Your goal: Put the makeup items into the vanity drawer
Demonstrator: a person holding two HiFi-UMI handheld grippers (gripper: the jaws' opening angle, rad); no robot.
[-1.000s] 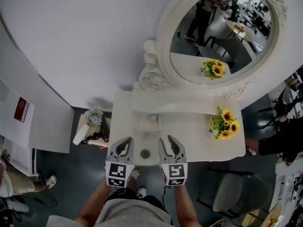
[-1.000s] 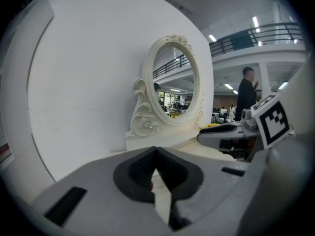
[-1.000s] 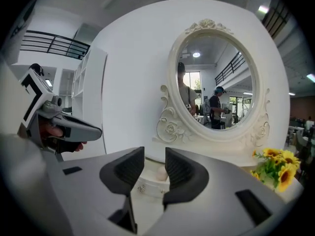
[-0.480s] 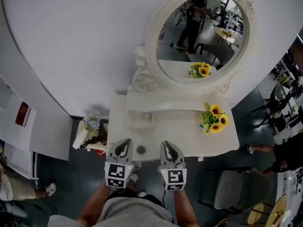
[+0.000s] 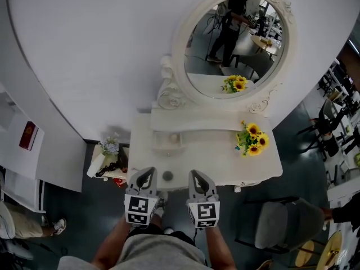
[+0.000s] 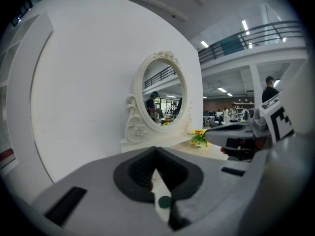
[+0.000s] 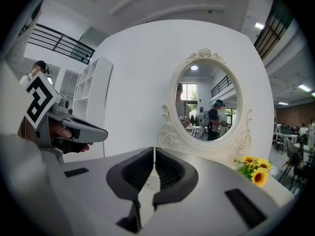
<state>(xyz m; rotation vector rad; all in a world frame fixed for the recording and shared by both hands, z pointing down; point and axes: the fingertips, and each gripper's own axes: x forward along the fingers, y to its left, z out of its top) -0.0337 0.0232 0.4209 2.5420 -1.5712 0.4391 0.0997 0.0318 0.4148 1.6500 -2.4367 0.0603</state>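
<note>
White on white hides much of the table. We cannot tell whether its drawer is open or closed, and a small pale lump on the raised part below the mirror is too washed out to name. The one makeup item we can make out, a small dark round thing, lies on the table near its front edge. It sits between our two grippers, and neither touches it.

The left gripper is clenched on nothing. The right gripper has just been closing; its jaws meet with nothing between them. Our forearms are cut off at the lower edge.

The table stands against a curved white wall, on a dark floor. We count:
- one oval mirror
- one bunch of sunflowers on the table's right
- one grey chair
- one low stand with pale flowers at the left
- two bystanders, each cut off: one at the left edge, one at the right edge
</note>
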